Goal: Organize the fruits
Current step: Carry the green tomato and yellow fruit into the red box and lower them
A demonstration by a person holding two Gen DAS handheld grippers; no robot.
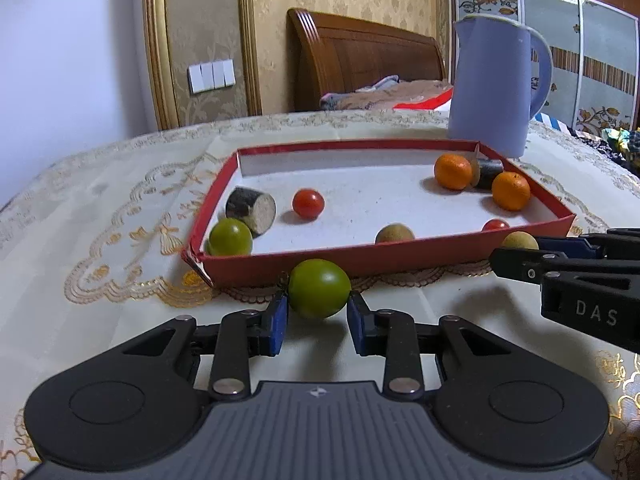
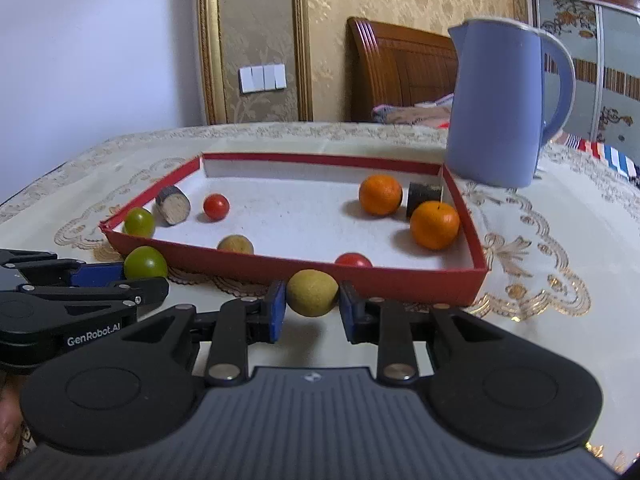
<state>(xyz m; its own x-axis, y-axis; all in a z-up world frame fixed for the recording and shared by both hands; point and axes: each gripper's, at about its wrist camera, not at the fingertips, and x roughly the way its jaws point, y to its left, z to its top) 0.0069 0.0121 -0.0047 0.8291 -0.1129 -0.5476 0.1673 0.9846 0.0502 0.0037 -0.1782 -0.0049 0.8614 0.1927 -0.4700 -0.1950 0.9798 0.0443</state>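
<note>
Two grippers are working at once, each bracketing a fruit just outside the near wall of the red tray [image 1: 400, 258]. Through the left wrist camera, the left gripper [image 1: 318, 312] is straddling a green fruit [image 1: 319, 288] on the tablecloth [image 1: 120, 240], blue pads beside its flanks but seemingly not yet clenched; I judge the grasp is being set up, and the next move is calling for squeezing, lifting over the wall and setting it by the other green fruit [image 1: 230, 237] in the tray's near-left corner. Counting inside the tray: two oranges, two red tomatoes, two dark cut cylinders, one green fruit, one tan fruit. Through the right wrist camera, the right gripper [image 2: 312, 310] is likewise flanking a tan fruit [image 2: 311, 293], with a sliver of gap showing, so released as far as I can tell; a blue jug [image 2: 496, 104] is standing beyond the tray's far-right corner
</note>
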